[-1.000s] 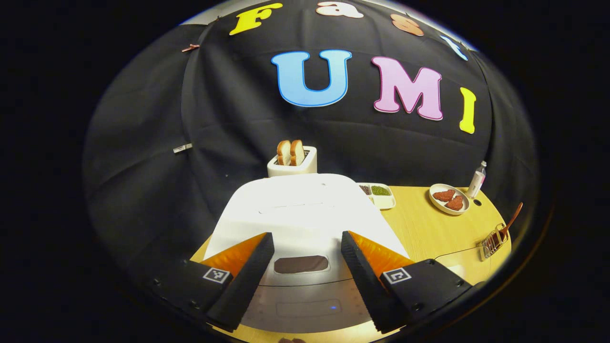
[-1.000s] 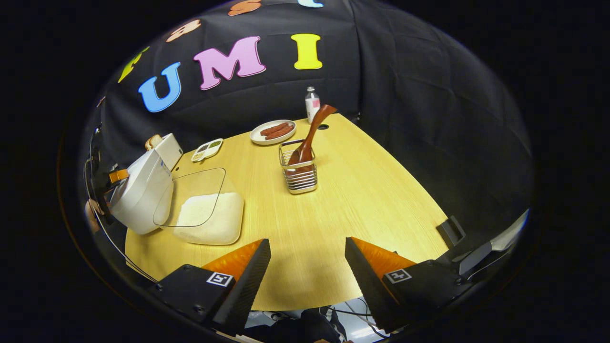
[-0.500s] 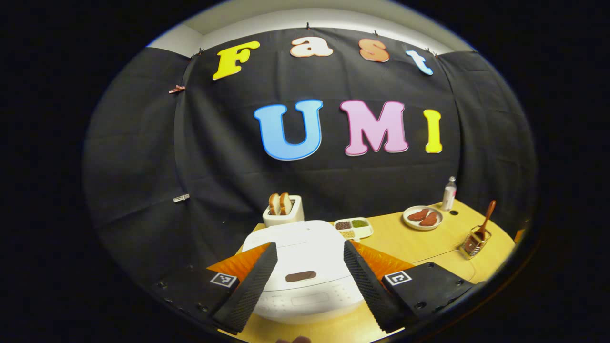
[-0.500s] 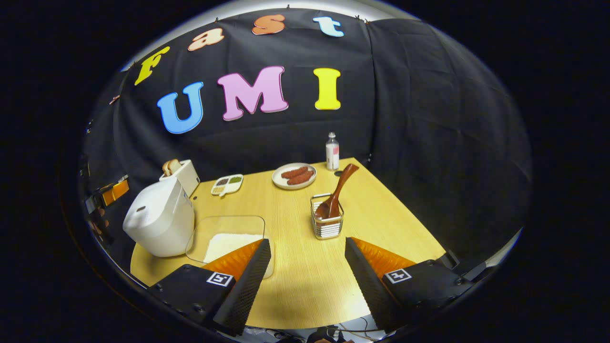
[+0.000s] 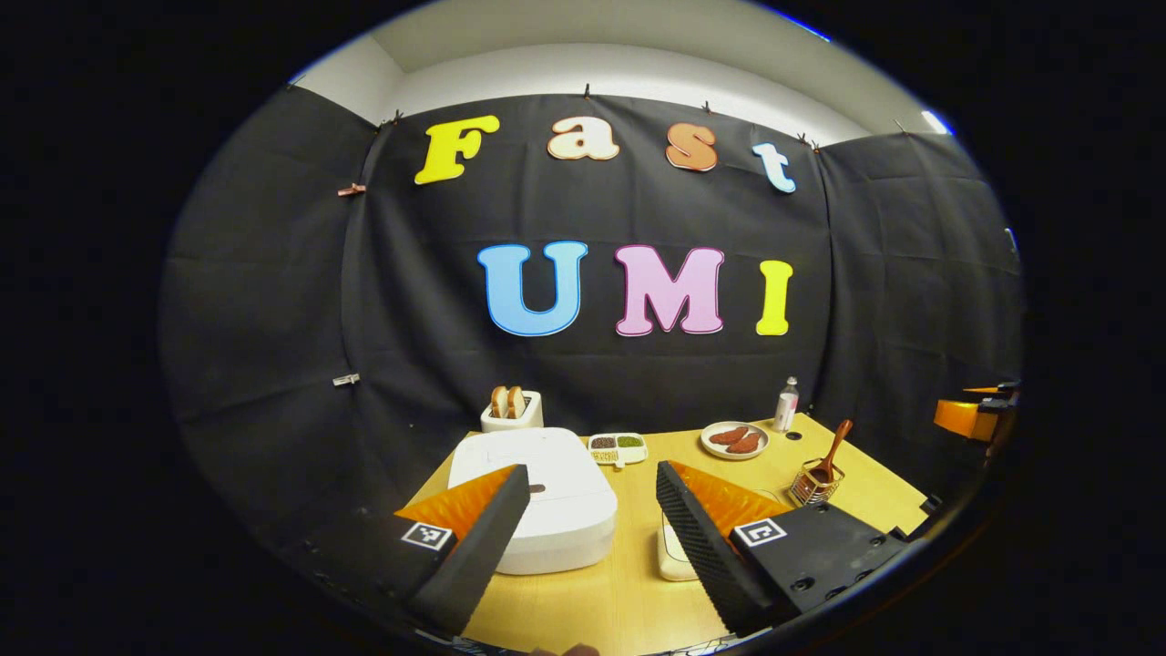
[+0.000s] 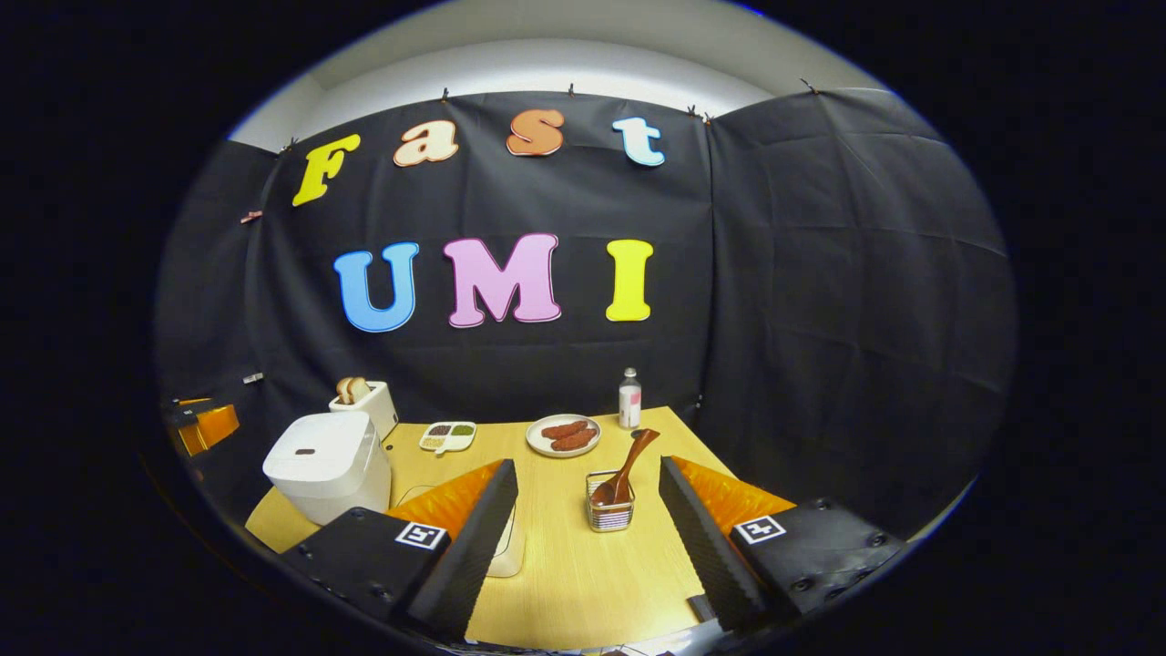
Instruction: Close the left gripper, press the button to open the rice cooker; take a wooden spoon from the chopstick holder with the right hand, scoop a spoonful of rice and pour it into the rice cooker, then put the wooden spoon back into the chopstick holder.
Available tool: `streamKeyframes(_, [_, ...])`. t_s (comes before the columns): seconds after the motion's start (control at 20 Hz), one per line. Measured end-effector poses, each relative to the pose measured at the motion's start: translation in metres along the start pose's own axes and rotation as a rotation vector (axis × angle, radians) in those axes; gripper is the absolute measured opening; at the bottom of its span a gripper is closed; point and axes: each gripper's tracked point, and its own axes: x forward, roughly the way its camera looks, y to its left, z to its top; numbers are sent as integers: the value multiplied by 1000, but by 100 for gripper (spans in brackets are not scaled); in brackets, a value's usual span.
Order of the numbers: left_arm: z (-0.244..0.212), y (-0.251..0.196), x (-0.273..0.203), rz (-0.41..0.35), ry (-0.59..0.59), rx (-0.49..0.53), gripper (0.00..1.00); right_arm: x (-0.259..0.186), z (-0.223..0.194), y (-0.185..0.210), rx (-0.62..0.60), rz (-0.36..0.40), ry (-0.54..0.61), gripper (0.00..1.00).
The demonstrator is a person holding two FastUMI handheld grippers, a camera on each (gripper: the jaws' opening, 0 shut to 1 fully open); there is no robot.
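Sharp, evenly lit, edges fisheye-bent

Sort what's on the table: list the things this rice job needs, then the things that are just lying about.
Needed:
- rice cooker, lid shut
- wooden spoon, standing in the chopstick holder
- container of rice, partly hidden behind the fingers
- left gripper and right gripper, both open

Lying about:
- toaster with bread
- divided dish
- plate of food
- bottle

The rice cooker (image 6: 328, 465) sat at the table's (image 6: 565, 574) left; toaster (image 6: 364, 407) behind it, rice tray (image 6: 506, 547) right beside it, chopstick holder (image 6: 610, 513) farther right, spoon (image 6: 625, 469) inside.
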Motion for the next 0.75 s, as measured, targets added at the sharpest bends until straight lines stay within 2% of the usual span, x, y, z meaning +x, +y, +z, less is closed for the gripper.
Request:
streamKeyframes(0.15, [7, -17, -25, 23, -24, -59, 96, -15, 8, -21, 3, 25, -36, 98])
streamKeyframes(0.25, [9, -20, -37, 61, -30, -72, 96, -22, 9, -32, 10, 46, -41, 98])
streamKeyframes(0.45, [20, -33, -53, 91, -55, -82, 98, -27, 19, -48, 7, 78, -71, 98])
streamKeyframes(0.75, [27, -37, -57, 98, -65, -79, 98, -24, 28, -45, 16, 79, -91, 98])
